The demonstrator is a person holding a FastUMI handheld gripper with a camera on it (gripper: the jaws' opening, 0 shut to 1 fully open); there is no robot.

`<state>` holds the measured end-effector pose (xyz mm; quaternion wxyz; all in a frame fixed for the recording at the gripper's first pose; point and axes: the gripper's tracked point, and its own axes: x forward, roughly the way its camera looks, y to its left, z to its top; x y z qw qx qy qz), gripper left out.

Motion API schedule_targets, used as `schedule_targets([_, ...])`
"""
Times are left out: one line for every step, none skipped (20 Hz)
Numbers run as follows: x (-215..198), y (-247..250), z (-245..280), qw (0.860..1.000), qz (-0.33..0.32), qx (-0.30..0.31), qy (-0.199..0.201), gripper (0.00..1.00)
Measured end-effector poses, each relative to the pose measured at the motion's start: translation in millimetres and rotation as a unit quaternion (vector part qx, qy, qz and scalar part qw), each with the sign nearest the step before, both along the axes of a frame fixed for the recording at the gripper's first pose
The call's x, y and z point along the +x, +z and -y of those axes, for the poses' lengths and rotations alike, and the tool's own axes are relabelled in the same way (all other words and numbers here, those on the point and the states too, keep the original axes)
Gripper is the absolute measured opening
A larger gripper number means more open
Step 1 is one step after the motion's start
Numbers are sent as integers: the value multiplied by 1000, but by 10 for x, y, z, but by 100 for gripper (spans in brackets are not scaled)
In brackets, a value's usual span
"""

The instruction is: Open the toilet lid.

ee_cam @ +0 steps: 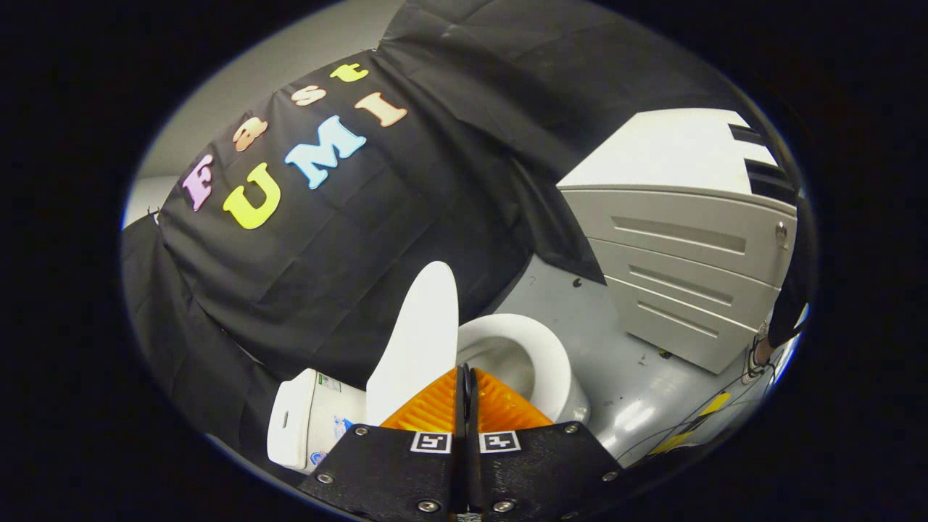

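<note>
A white toilet stands just beyond my fingers, and the whole scene looks tilted. Its lid [419,341] is raised, standing up against the tank [308,424]. The seat ring [540,348] and the open bowl lie to the right of the lid. My gripper [464,377] is shut, its two fingers pressed together with nothing between them. The fingertips sit in front of the gap between the lid's edge and the bowl, apart from the lid.
A grey drawer cabinet [689,246] stands to the right of the toilet on the grey floor [623,391]. Yellow tape and cables [696,424] lie on the floor near the cabinet. Black cloth hangs behind the toilet.
</note>
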<state>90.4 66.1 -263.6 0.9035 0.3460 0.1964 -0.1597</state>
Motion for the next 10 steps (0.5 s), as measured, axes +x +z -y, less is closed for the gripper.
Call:
schedule_targets([16, 70, -28, 1000, 4, -9, 1, 0])
schedule_targets([30, 130, -44, 1000, 11, -17, -1, 0])
schedule_targets([35, 191, -80, 1000, 18, -26, 2, 0])
schedule_targets([45, 263, -109, 999, 25, -31, 6, 0])
schedule_targets([50, 316, -150, 999, 32, -34, 9, 0])
schedule_targets([68, 373, -185, 999, 36, -37, 11, 0])
schedule_targets([85, 427, -223, 998, 39, -43, 12, 0])
schedule_targets([103, 473, -261, 998, 39, -52, 15, 0])
schedule_targets([97, 513, -285, 997, 37, -62, 17, 0])
schedule_targets([104, 566, -322, 996, 35, -77, 21, 0])
